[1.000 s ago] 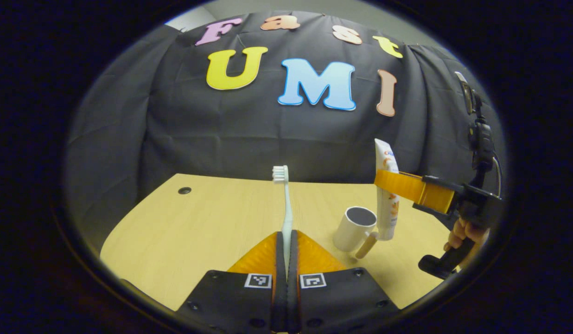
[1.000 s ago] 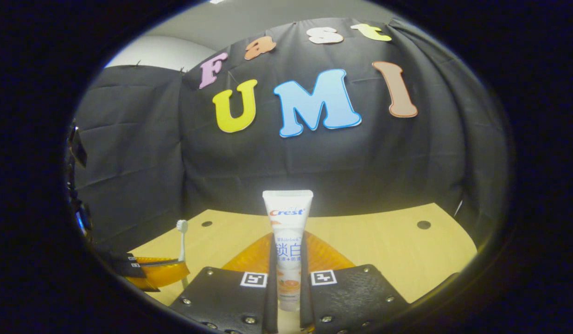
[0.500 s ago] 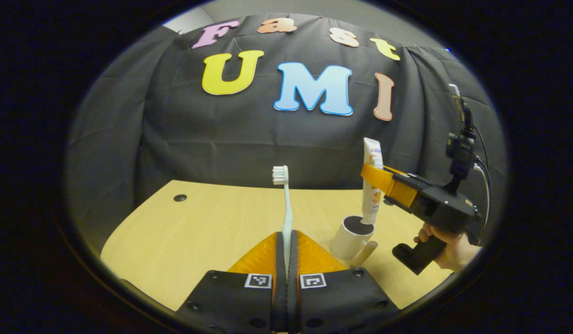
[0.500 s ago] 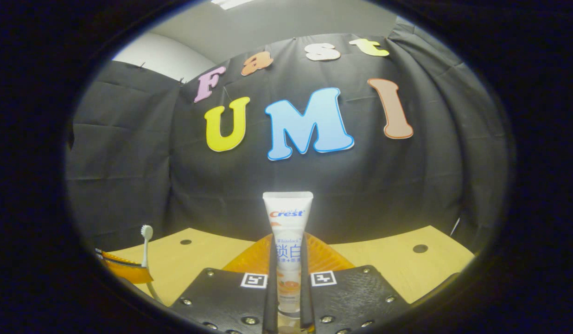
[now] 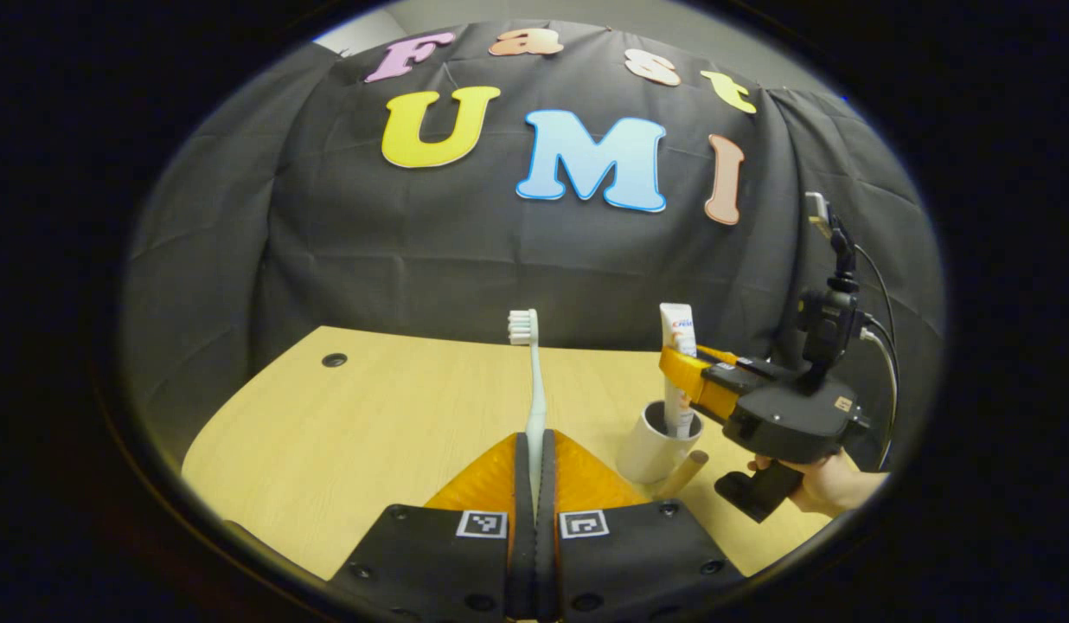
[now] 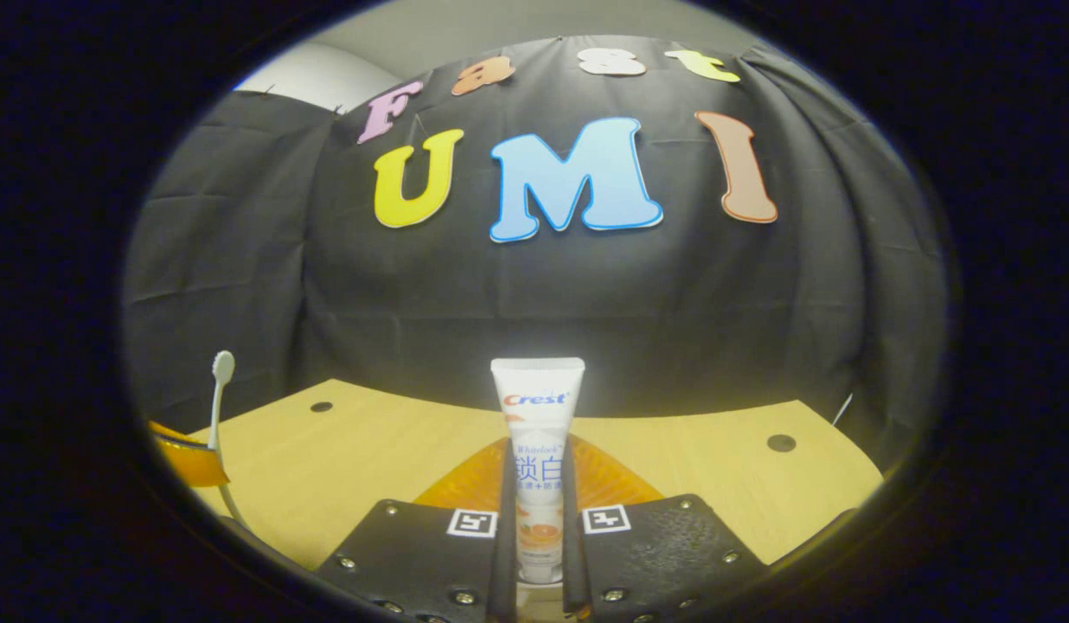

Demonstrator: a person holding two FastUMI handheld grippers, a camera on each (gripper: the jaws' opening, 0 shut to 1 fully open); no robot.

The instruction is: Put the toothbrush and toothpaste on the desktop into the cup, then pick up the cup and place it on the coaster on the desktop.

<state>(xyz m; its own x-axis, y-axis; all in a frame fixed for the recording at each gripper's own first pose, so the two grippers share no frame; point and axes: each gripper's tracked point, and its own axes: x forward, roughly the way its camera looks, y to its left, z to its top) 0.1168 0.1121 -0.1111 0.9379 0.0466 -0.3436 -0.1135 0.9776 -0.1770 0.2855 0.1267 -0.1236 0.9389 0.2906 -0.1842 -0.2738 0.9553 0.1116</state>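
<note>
White ceramic cup (image 5: 654, 446) on our wooden desk (image 5: 370, 424) sits directly below our right gripper (image 5: 683, 374), whose fingers clamp the upright white toothpaste tube (image 6: 537, 467), its lower end already inside, while our left gripper (image 5: 534, 450) pinches the upright white toothbrush (image 5: 531, 381).

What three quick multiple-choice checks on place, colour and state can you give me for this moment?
1. Where is the toothpaste tube's lower end?
A. inside the cup
B. flat on the desktop
C. on a coaster

2. What colour is the cup?
A. blue
B. white
C. red

3. How does the left gripper stand?
A. open, holding nothing
B. shut on the cup
C. shut on the toothbrush

A: the tube, gripped by the right gripper, dips below the rim.
B: the wall is white.
C: both fingers press the upright handle.
</note>
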